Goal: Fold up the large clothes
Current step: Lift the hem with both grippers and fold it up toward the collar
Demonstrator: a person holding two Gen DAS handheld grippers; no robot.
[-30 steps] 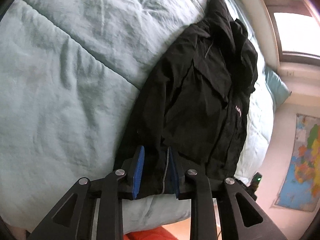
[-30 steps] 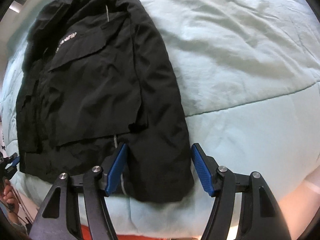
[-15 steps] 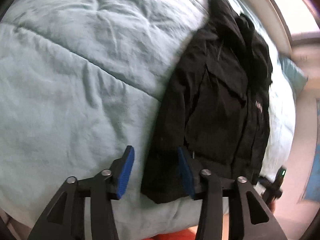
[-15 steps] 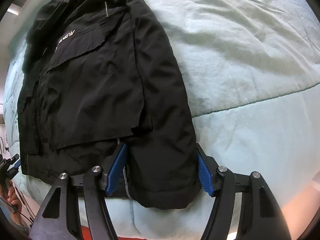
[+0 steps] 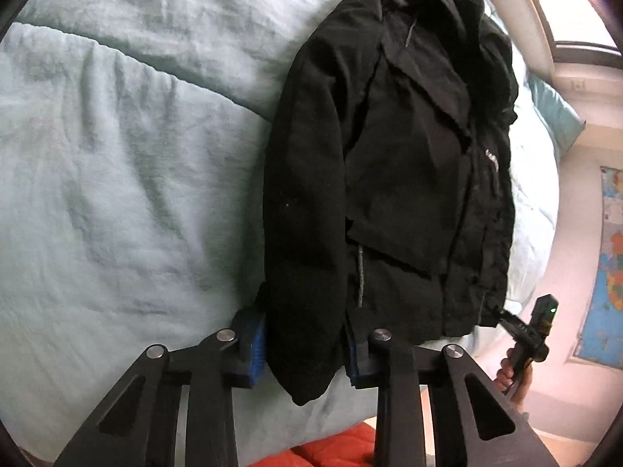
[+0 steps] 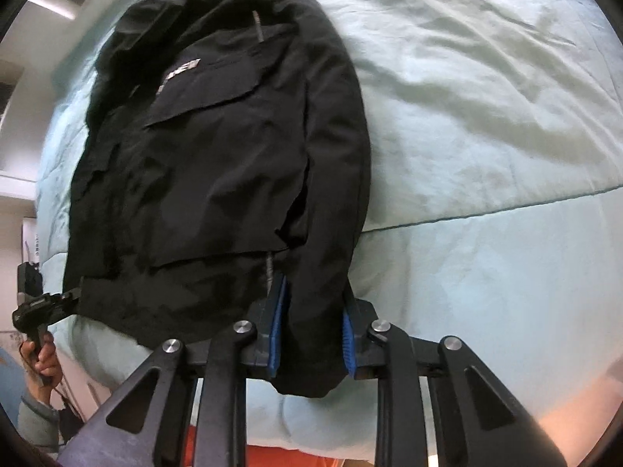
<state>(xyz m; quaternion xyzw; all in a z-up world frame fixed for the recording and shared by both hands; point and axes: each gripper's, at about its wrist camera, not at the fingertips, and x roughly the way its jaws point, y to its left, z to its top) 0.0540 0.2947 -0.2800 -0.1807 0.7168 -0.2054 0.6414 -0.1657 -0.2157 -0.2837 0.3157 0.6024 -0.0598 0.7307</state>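
Note:
A black jacket (image 5: 409, 175) lies front up on a pale teal duvet (image 5: 117, 194), collar far, hem near. My left gripper (image 5: 305, 350) has the end of the jacket's left sleeve (image 5: 303, 272) between its blue pads, jaws closing and pressing the cloth. In the right wrist view the jacket (image 6: 218, 155) fills the left half. My right gripper (image 6: 311, 338) is closing on the end of the other sleeve (image 6: 331, 233), pads against it. Each view shows the other gripper at the hem's far corner: the right gripper (image 5: 529, 334) and the left gripper (image 6: 43, 303), each in a hand.
The duvet (image 6: 486, 116) spreads wide beside the jacket, with its near edge just under both grippers. Orange-red fabric (image 5: 338, 447) shows below that edge. A teal pillow (image 5: 557, 116), a window (image 5: 564, 0) and a wall map (image 5: 611, 272) lie beyond the bed.
My left gripper let go of the hem by the zip, opened, shifted left and closed on the left sleeve end. My right gripper's wide jaws closed on the right sleeve end.

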